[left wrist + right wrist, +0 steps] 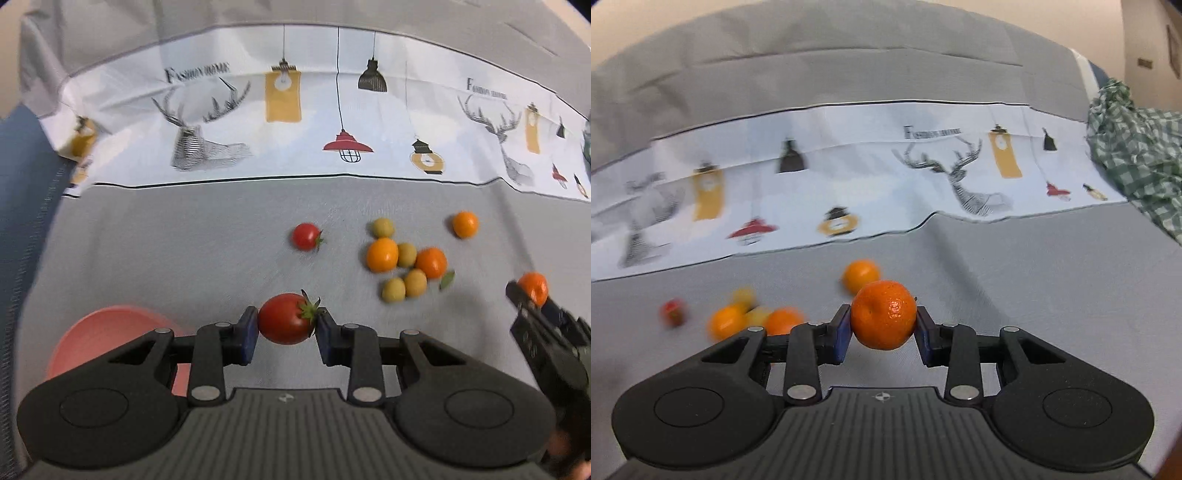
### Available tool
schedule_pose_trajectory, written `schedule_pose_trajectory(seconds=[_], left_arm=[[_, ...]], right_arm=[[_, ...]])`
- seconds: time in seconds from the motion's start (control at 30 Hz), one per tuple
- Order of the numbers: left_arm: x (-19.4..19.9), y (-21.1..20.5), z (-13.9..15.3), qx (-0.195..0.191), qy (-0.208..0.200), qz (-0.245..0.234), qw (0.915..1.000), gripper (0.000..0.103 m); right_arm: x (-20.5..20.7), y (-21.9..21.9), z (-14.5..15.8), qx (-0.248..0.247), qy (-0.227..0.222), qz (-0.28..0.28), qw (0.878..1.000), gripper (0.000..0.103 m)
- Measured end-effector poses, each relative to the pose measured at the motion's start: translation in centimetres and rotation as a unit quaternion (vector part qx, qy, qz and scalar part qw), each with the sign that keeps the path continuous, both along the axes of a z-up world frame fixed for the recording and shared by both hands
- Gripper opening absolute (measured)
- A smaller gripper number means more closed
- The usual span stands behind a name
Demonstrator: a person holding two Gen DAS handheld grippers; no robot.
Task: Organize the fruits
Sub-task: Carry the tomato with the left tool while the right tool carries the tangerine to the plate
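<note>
My left gripper is shut on a red tomato with a green stem, held above the grey cloth. My right gripper is shut on an orange mandarin; it also shows at the right edge of the left wrist view. On the cloth lie a second red tomato, a cluster of mandarins and yellow-green fruits, and a lone mandarin. A pink bowl sits to the lower left, partly hidden by my left gripper.
A white printed cloth band with deer and lamps runs across the back. A green checked cloth lies at the far right. A small green leaf lies beside the cluster.
</note>
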State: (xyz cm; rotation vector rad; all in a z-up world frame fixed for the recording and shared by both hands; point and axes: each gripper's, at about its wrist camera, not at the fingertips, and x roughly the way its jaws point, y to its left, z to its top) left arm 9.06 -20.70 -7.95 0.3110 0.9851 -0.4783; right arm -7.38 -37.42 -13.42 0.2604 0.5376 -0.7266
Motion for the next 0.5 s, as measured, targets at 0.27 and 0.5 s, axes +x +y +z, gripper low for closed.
schedule_pose_trajectory(seconds=[0.27, 0.5], left_arm=[[-6.0, 9.4, 4.0, 0.012, -0.006, 0.025, 0.9996, 0.037], [-10.1, 17.7, 6.4, 0.011, -0.026, 0.070, 0.9972, 0.037]], right_arm=[[-5.4, 10.9, 3.6, 0.069, 0.017, 0.123, 0.990, 0.037], [-6.8, 19.3, 8.4, 0.046, -0.010, 0.228, 0.973, 0.037]])
